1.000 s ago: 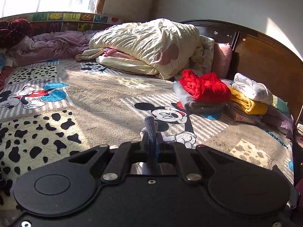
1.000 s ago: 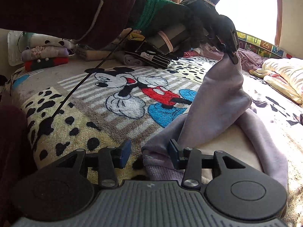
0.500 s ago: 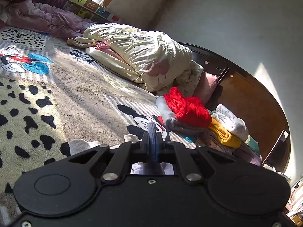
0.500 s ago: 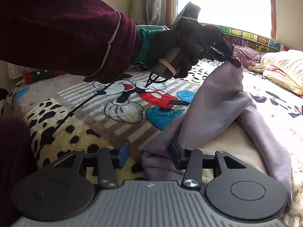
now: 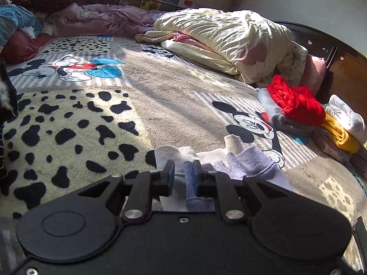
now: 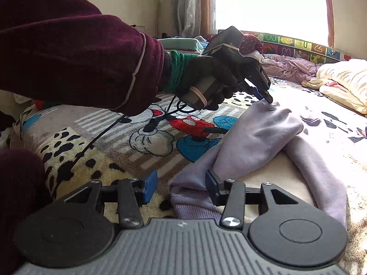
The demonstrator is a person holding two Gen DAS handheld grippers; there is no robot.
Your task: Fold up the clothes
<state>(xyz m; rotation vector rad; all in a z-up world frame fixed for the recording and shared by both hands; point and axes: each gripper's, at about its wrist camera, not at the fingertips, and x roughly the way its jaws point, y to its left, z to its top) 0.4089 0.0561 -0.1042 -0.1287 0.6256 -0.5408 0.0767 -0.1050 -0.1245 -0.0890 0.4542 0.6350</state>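
A lavender garment [image 6: 259, 137] lies partly folded on the Mickey Mouse blanket [image 6: 160, 133]. In the left wrist view its cuff and hem [image 5: 247, 160] lie just past my left gripper [image 5: 183, 171]. The left jaws stand open, with a strip of the fabric [image 5: 189, 178] still resting against the right pad. In the right wrist view the left gripper [image 6: 267, 97] touches the raised fold of the garment. My right gripper [image 6: 181, 185] is open low over the blanket, its right finger [image 6: 212, 183] against the garment's near edge.
A stack of folded clothes topped by a red knit [image 5: 296, 105] sits at the right by the dark headboard [image 5: 344, 68]. A cream duvet [image 5: 224, 39] and a purple sheet [image 5: 103, 20] lie at the back. More clothes [image 5: 16, 29] are piled at the far left.
My left gripper has come down with the lavender fabric to the blanket and its jaws have opened. The raised fold has dropped lower. The right gripper has stayed open in place.
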